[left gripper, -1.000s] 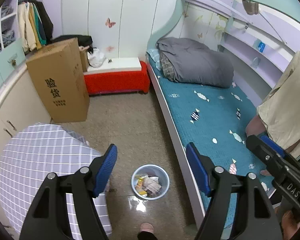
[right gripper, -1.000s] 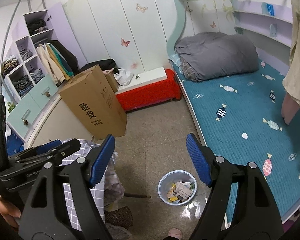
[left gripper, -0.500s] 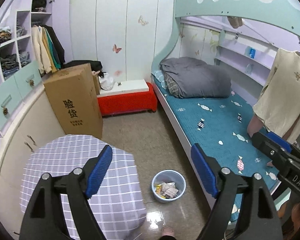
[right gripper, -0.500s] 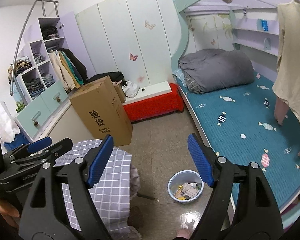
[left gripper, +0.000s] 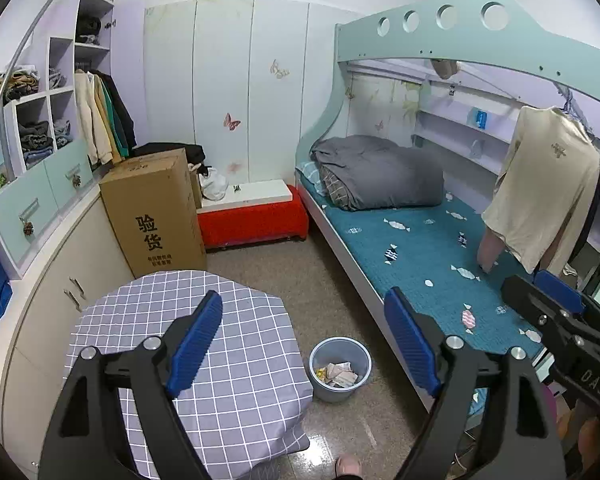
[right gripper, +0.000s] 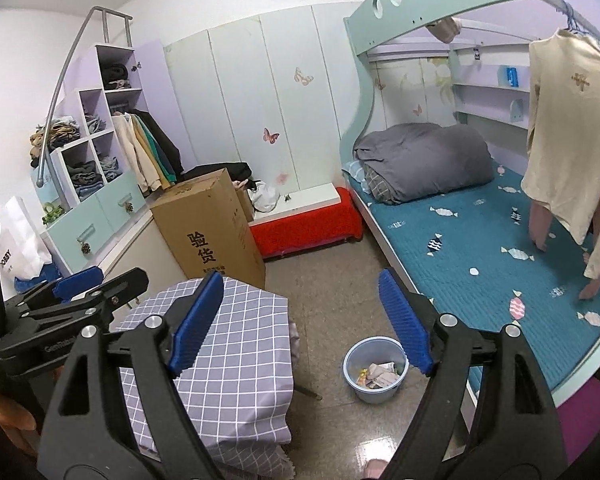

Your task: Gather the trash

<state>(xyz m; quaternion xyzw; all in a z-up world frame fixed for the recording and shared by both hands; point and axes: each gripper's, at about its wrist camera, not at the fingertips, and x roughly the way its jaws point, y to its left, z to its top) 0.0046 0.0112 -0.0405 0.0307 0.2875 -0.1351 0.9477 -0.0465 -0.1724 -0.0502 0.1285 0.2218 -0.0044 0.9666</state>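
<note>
1. Left claw (left gripper: pixel 303 338): jaws stand wide, nothing between the blue pads; they have just been opening. It hangs over the near edge of the checked worktop (left gripper: pixel 228 344).
2. Right claw (right gripper: pixel 300 320): likewise wide and empty, jaws just opening, above the floor between worktop and bed (right gripper: pixel 480 248).
3. Bin (left gripper: pixel 340 368): on the floor, just beside the worktop's corner and near the bed frame. It stands upright, mouth up, long axis vertical.
4. Trash (left gripper: pixel 338 374): crumpled papers and wrappers lie inside the bin, covering its bottom.
5. Progress, as a judgement: the worktop top shows bare, the visible floor and bed show no loose litter. Collection appears complete or nearly so.
6. Remaining: areas hidden behind the worktop and under the bed cannot be checked.
</note>
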